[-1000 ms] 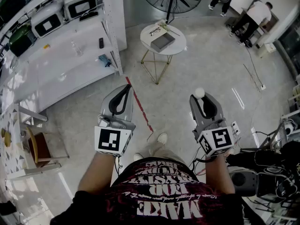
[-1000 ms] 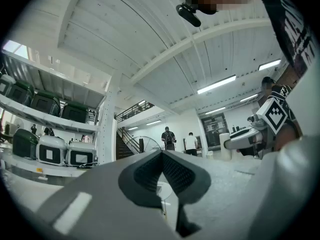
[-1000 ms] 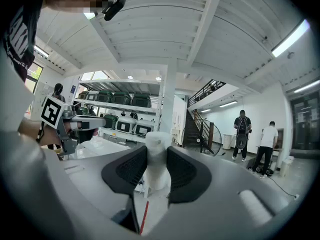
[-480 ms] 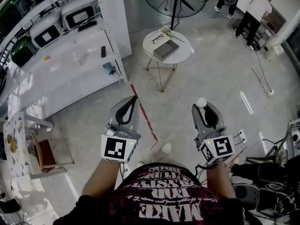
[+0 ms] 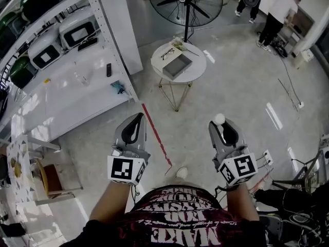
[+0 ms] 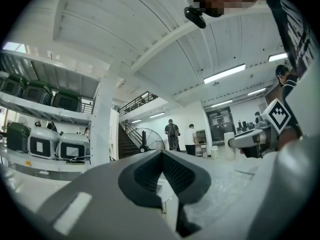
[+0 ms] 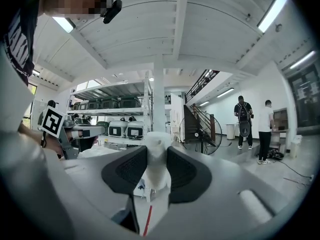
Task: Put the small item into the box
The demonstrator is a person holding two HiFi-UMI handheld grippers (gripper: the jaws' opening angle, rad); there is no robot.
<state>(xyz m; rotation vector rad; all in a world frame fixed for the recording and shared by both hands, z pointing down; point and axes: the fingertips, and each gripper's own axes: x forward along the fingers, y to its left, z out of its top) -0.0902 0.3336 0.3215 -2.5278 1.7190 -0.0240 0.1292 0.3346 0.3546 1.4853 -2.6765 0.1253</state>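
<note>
My right gripper (image 5: pixel 220 121) is shut on a small white item (image 5: pixel 219 119), which stands up between the dark pads (image 7: pixel 182 170) as a pale rounded piece (image 7: pixel 156 159). My left gripper (image 5: pixel 138 118) is shut with nothing in it, its pads (image 6: pixel 145 176) meeting at the tip. Both are held out at waist height over the floor. The box (image 5: pixel 177 66) is a grey open tray lying on a small round white table (image 5: pixel 197 72) a few steps ahead, well beyond both grippers.
White shelving (image 5: pixel 67 66) with appliances runs along the left, its corner post (image 5: pixel 121 30) near the table. A large floor fan (image 5: pixel 186 1) stands behind the table. Red tape (image 5: pixel 157 134) marks the floor. Two people (image 5: pixel 275 12) stand far right. Cables and gear (image 5: pixel 308 210) lie at lower right.
The view has shifted forward; the table and box sit slightly lower and more central in the head view. Both grippers stay shut and level, the right still holding the white item.
</note>
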